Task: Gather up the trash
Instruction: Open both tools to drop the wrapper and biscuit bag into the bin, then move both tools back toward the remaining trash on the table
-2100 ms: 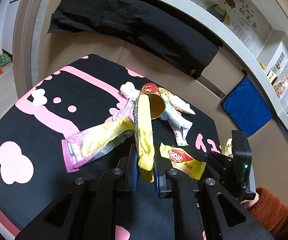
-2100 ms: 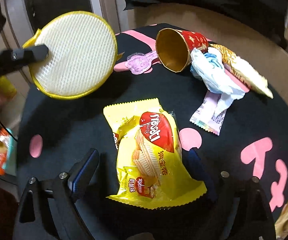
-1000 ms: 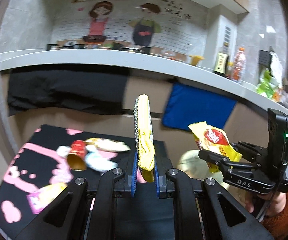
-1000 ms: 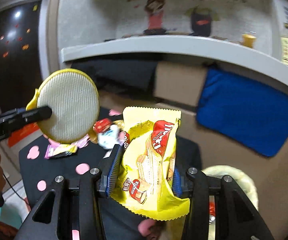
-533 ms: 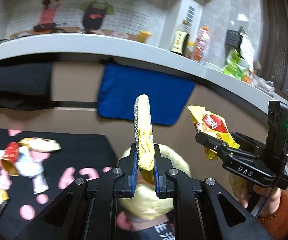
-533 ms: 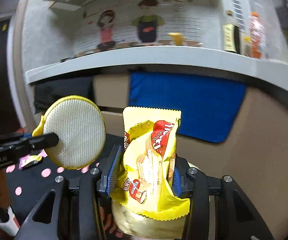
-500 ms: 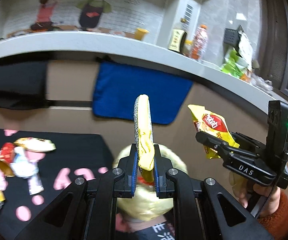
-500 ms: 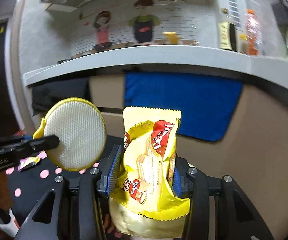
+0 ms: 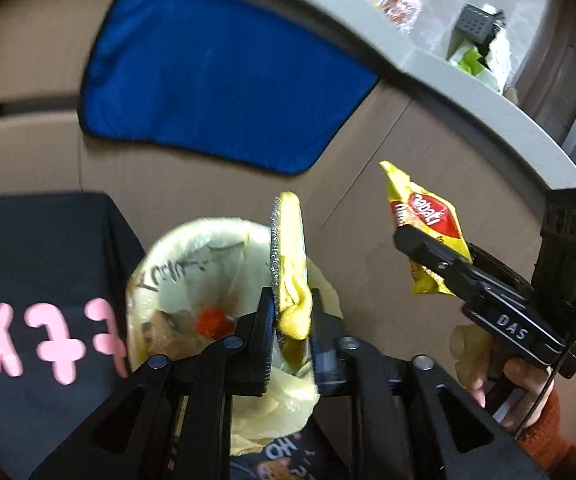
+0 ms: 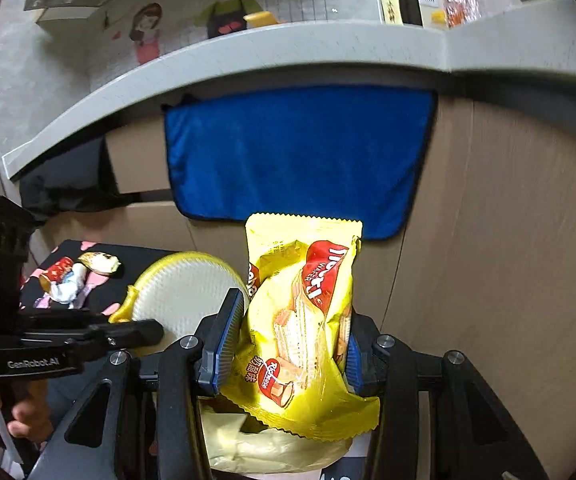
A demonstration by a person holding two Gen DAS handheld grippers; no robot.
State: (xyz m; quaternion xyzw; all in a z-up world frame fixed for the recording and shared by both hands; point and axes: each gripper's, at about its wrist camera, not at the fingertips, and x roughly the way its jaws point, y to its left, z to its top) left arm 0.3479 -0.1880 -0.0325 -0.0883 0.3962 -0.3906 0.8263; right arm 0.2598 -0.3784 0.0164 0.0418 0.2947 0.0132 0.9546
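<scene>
Wafer wrapper (image 10: 303, 320) over lined bin (image 9: 192, 264), blue cloth (image 9: 224, 80) behind, black table (image 9: 48, 264) beside

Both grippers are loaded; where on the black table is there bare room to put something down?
Bare cloth lies between the pink lettering and the table's far edge. The far end is crowded: red cup and wrappers lie bunched together.
</scene>
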